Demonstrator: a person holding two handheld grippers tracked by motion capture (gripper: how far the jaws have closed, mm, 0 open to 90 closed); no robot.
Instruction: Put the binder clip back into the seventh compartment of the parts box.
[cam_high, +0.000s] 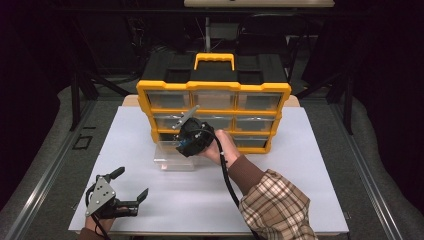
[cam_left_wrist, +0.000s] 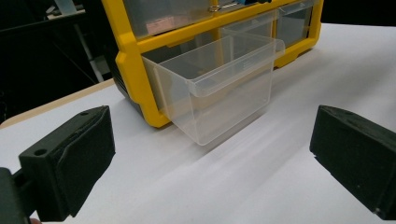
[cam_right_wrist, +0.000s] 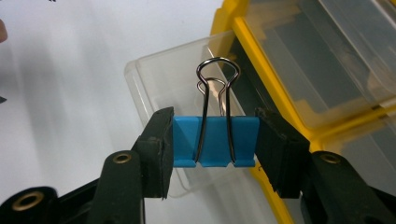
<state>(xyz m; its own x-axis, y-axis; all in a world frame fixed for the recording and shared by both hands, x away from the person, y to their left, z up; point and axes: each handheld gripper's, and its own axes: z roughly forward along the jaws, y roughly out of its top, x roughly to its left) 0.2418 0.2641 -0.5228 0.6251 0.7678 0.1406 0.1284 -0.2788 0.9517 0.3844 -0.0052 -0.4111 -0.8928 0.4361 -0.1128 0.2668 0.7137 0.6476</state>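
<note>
The right gripper (cam_right_wrist: 215, 140) clamps a blue clip (cam_right_wrist: 215, 142) by its stiff body ends, directly above the pulled-out drawer (cam_right_wrist: 180, 79). The clip is light and rigid (wire handles pivot freely). The left gripper (cam_high: 131, 186) rests spread, empty.

Probably lab or recording workshop: white rectangular counter (cam_high: 300, 165) on metal-railed frame, dark curtained surroundings, black stands and cables behind, yellow-and-black plastic drawer organiser (cam_high: 214, 100); background too dim for certainty.
</note>
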